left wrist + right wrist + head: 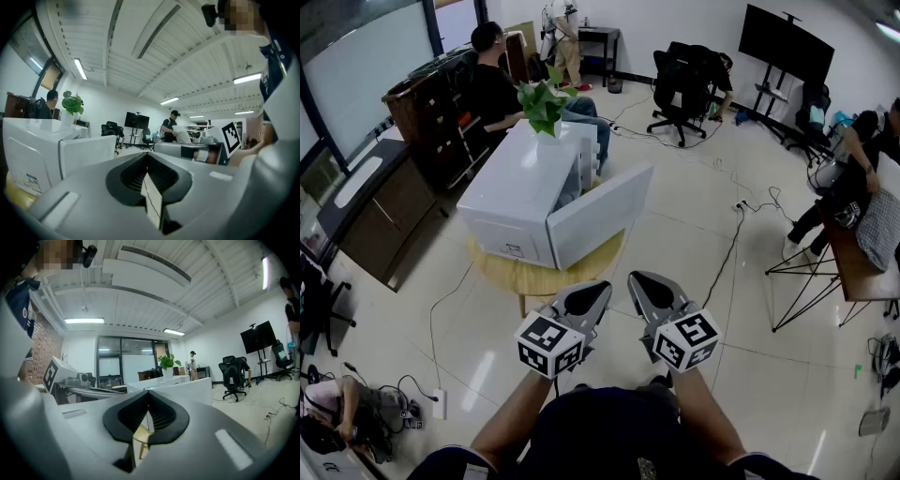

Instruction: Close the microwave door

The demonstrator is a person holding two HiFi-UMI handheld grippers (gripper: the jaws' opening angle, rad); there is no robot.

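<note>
One microwave (511, 192), its one door (600, 214) standing open, on one round surface (546, 277) at 11 o'clock from the tongs, one potted plant (542, 103) on top, left tongs (598, 291) and right tongs (637, 281) both clenched, empty.

A person in a dark navy short-sleeved top (600, 433) carries two pale grey, wedge-shaped tools, the left gripper (602, 286) and the right gripper (634, 277). Each is lined inside with black ribbed pads (133, 177) and fitted at the rear with a cube (549, 344) printed with black-and-white square markers.
</note>
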